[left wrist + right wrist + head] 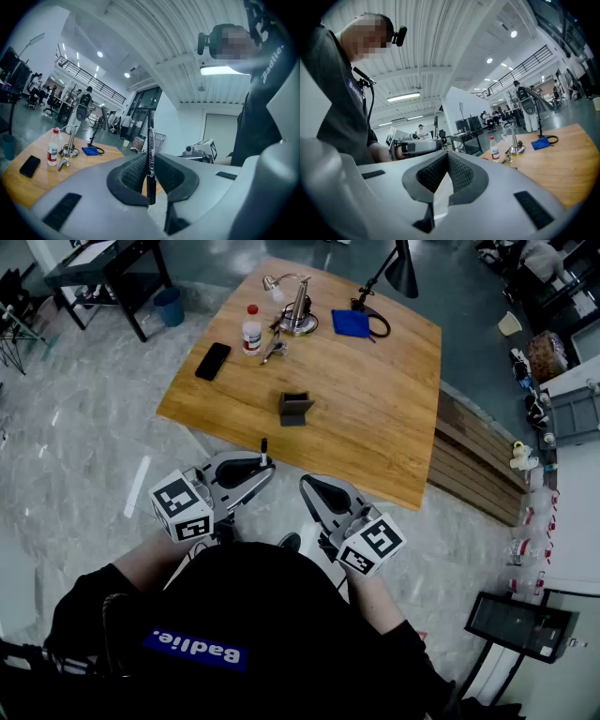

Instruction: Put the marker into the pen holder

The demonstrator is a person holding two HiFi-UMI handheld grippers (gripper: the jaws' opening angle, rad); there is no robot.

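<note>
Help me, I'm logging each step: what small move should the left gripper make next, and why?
Probably carry the left gripper forward over the table until the marker is above the pen holder. Its jaws are shut on the marker, held upright, but it hangs at the table's near edge, short of the holder.

The pen holder stands on the near-left part of the table. Farther back, a phone, a bottle, a lamp base and a pouch lie in a row from left to right. At the table's near edge, the left gripper sits left of the right gripper, and the marker stands upright between the left one's jaws.
</note>
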